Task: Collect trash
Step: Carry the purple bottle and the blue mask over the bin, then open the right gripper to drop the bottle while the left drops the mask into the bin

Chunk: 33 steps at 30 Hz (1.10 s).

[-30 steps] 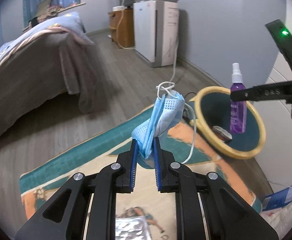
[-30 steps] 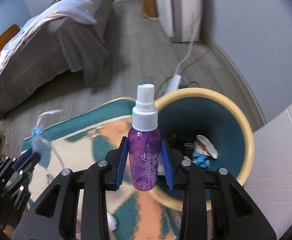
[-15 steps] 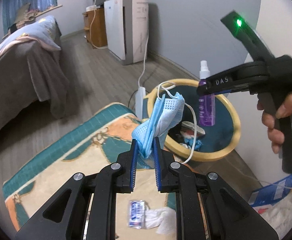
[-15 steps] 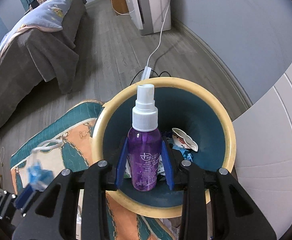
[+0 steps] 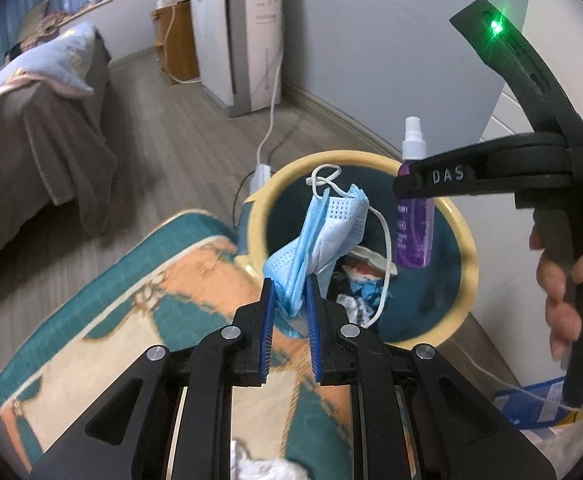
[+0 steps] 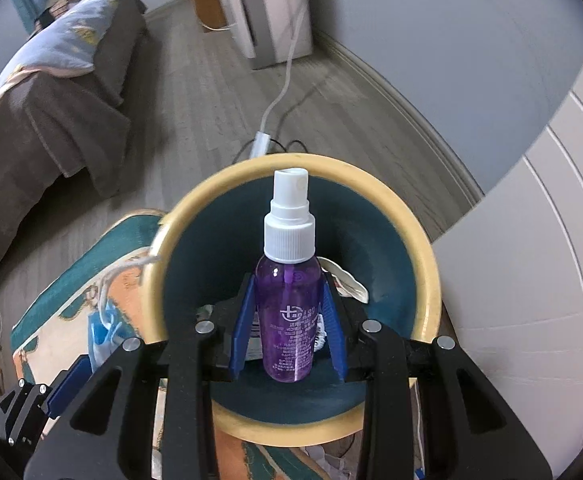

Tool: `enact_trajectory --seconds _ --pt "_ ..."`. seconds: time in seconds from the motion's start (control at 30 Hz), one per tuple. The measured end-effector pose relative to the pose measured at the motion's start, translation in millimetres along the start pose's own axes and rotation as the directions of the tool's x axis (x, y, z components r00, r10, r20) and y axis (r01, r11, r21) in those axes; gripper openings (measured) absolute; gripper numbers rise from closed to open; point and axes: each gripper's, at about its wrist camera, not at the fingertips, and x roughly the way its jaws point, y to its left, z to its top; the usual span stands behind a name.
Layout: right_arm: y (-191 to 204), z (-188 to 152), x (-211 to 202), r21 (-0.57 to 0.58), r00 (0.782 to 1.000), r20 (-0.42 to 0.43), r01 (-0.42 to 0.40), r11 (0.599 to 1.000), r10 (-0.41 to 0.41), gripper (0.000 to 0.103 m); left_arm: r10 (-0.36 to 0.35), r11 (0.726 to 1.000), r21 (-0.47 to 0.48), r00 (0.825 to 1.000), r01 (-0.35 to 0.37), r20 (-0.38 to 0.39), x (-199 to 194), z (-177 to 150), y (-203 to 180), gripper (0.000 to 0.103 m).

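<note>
My left gripper [image 5: 289,304] is shut on a crumpled blue face mask [image 5: 323,232], held just before the near rim of a round bin with a yellow rim [image 5: 465,248] and a dark teal inside. My right gripper [image 6: 289,324] is shut on a purple spray bottle [image 6: 289,300] with a white cap, upright, directly above the bin's opening [image 6: 431,280]. The bottle also shows in the left wrist view [image 5: 414,224]. Wrappers and scraps lie at the bin's bottom [image 5: 361,280]. The mask shows at the left of the right wrist view [image 6: 105,320].
A teal and orange rug [image 5: 151,300] lies under my left gripper, with white tissue [image 5: 259,468] on it. A power strip and cable [image 5: 261,172] lie behind the bin. A bed [image 5: 31,128] stands left, a white appliance [image 5: 235,40] at the back, a white panel [image 6: 531,260] right.
Both grippers have moved toward the bin. The bottle has gone from beside the bin to over its middle. The mask has come up to the bin's near rim.
</note>
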Motion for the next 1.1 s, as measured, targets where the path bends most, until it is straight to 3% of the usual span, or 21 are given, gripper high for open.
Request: enact_trajectory --seconds 0.33,0.43,0.53,0.57,0.67,0.73,0.8,0.9,1.1 --pt "-11.5 -0.5 2.9 0.044 1.000 -0.005 0.022 0.999 -0.022 0.032 0.017 0.999 0.038 1.000 -0.017 -0.006 22.4 10.0 -24.7 0.018" --pt "-11.9 -0.9 2.9 0.058 1.000 -0.002 0.019 0.998 -0.019 0.033 0.021 0.999 0.032 1.000 -0.021 0.002 22.8 10.9 -26.3 0.022" --pt "-8.6 -0.4 0.2 0.053 1.000 0.013 0.010 0.999 -0.011 0.035 0.019 1.000 0.022 1.000 -0.019 0.010 21.2 8.6 -23.4 0.033" --pt "-7.7 0.3 0.4 0.050 1.000 0.017 0.011 0.999 -0.012 0.041 0.024 0.999 0.024 1.000 -0.024 0.011 20.6 7.5 -22.5 0.038" --pt "-3.3 0.4 -2.2 0.041 0.999 0.033 -0.008 0.999 0.007 0.074 0.034 0.999 0.020 0.999 -0.035 0.020 17.8 5.8 -20.2 0.051" --pt "-0.6 1.4 -6.4 0.033 0.999 0.054 -0.012 0.999 0.010 0.083 0.034 0.999 0.001 0.999 -0.034 0.033 13.5 2.9 -16.3 0.062" --pt "1.9 2.2 -9.8 0.026 0.997 0.070 -0.018 1.000 0.016 0.094 0.037 0.999 -0.015 0.998 -0.036 0.046 8.5 -0.4 -12.4 0.083" --pt "8.2 2.7 -13.7 0.005 0.996 0.086 -0.016 1.000 0.015 0.097 0.071 0.997 -0.045 0.993 -0.067 0.089 -3.3 -5.5 -5.0 0.093" --pt "27.2 0.5 -25.4 -0.062 0.993 0.119 0.018 0.998 -0.010 0.097 0.129 0.988 -0.105 0.986 -0.117 0.110 -25.8 -9.4 17.3 0.095"
